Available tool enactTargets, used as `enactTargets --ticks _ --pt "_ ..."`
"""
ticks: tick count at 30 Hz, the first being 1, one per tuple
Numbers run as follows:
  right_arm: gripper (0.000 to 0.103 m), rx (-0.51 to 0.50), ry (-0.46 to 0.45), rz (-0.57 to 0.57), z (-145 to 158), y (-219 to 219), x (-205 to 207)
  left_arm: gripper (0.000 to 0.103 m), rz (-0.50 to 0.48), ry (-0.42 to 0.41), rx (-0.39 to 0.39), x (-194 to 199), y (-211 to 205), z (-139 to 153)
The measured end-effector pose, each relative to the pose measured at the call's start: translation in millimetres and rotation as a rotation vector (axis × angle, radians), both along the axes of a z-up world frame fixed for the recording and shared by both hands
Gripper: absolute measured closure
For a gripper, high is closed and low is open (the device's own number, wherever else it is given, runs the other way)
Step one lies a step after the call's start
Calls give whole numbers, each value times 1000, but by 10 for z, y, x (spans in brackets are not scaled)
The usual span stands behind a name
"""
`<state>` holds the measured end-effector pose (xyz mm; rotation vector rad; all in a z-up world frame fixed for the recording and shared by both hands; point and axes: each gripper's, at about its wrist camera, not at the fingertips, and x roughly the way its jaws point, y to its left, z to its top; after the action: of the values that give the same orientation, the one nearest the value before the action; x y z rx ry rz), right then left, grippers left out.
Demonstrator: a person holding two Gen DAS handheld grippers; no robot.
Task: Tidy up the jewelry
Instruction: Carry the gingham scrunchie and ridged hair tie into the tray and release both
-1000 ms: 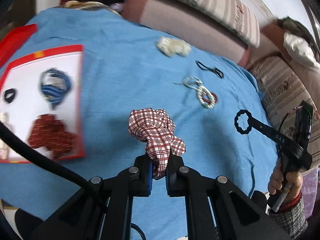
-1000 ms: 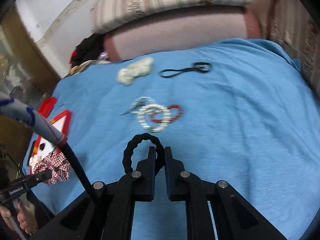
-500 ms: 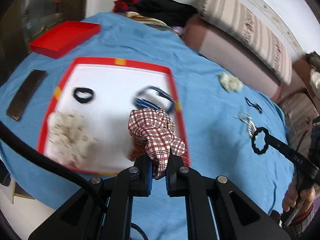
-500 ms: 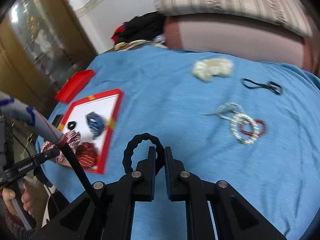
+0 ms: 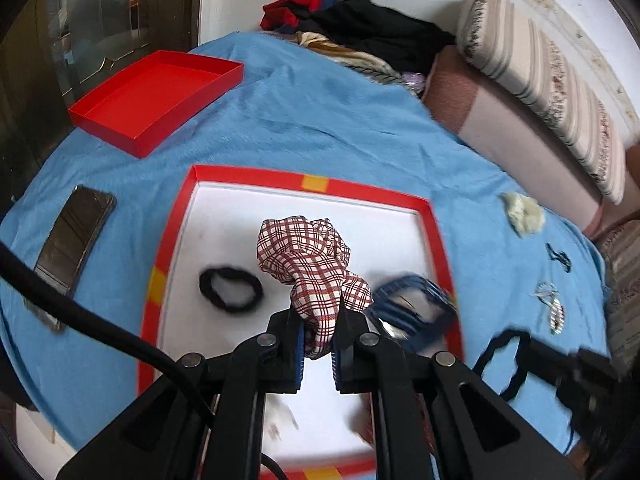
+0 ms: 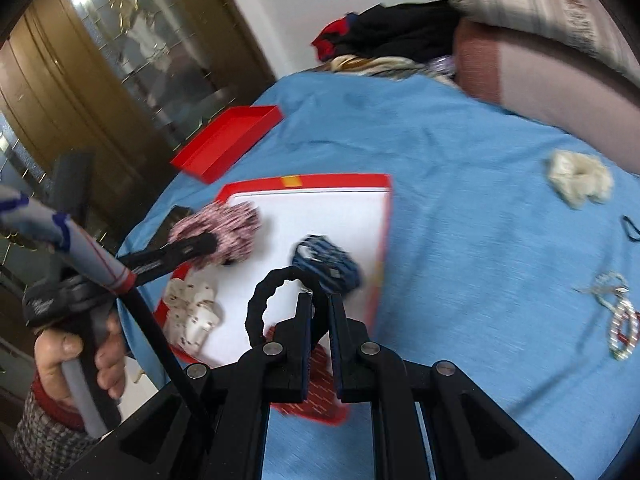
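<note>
1. Left gripper (image 5: 318,344) is clamped on the plaid scrunchie (image 5: 310,270) by one fold only. Most of the fabric stands above the fingertips, over the white floor of the red-rimmed tray (image 5: 434,224). If I let go while swinging, it may land on the black hair tie (image 5: 231,289) just left of the fingers.
2. Right gripper (image 6: 320,320) is pinched on the black wavy hair ring (image 6: 276,300). The loop sticks out left of the fingers, held at one edge. I expect it to pivot or slip under a fast move.
3. The blue scrunchie (image 6: 326,262) sits just ahead of the right fingertips. A low drop could snag it or shove it against the rim.
4. Both grippers crowd the same tray, so they could collide. Motion blur makes the gap between them hard to judge.
5. The bead bracelets (image 6: 622,328) and cream scrunchie (image 6: 580,182) lie well right of the fingers on the blue blanket (image 6: 460,184), still unsorted.
</note>
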<state>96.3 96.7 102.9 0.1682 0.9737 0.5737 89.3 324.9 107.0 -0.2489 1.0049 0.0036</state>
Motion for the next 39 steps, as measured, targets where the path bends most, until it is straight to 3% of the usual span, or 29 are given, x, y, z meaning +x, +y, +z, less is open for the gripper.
enactTargets --ticks 7,14,19,21,23,31,36,39 --pt "94 3 64 65 -300 477 193 94 7 61 12 480 182 -253" --pt "94 -27 90 97 -525 679 241 92 -4 80 39 615 168 -392" --pt "92 -60 74 103 -572 742 231 83 8 78 39 607 161 -395" --pt "86 -66 67 106 -565 759 224 79 14 81 31 600 158 -390" --pt "70 -68 53 101 -526 721 197 78 16 82 28 584 157 -378" --pt "55 -27 -28 55 -190 232 -20 59 7 52 45 454 67 -186" --pt "55 -36 -5 -64 -287 -233 -8 56 -1 16 104 352 -54 -30" --pt "55 -50 36 -81 -431 -323 -16 56 2 -21 118 265 -113 99"
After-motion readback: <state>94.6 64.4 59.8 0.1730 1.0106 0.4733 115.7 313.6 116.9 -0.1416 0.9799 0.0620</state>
